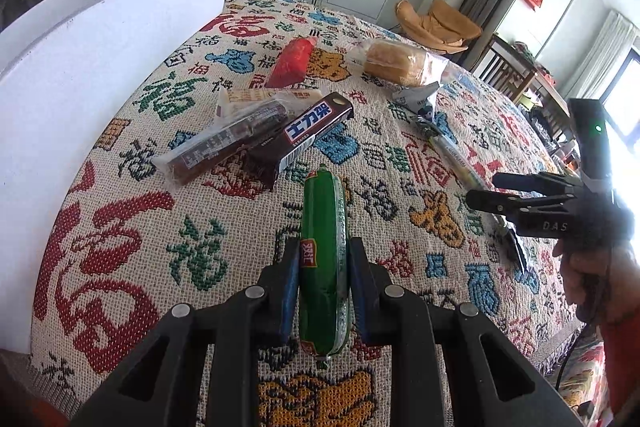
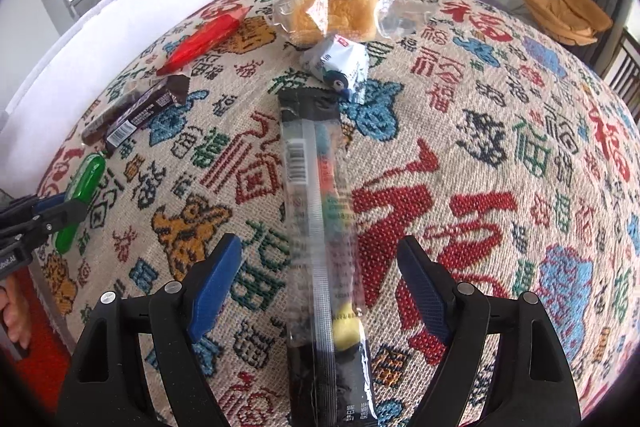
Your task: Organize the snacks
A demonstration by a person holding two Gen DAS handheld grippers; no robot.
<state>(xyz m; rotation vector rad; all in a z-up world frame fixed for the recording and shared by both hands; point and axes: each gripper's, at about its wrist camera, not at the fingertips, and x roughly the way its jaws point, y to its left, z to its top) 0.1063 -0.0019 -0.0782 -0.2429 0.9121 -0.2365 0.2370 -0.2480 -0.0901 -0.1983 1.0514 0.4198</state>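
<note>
My left gripper is shut on a green sausage stick, held just over the patterned cloth; it also shows in the right wrist view. My right gripper is open, its blue pads either side of a long clear-and-black snack packet lying on the cloth. In the left wrist view the right gripper is at the right. A brown chocolate bar, a dark cake bar, a red packet, bagged bread and a small white-blue packet lie farther off.
A white box wall stands along the left edge of the cloth-covered table. The table's right edge drops off near an orange chair and wooden furniture.
</note>
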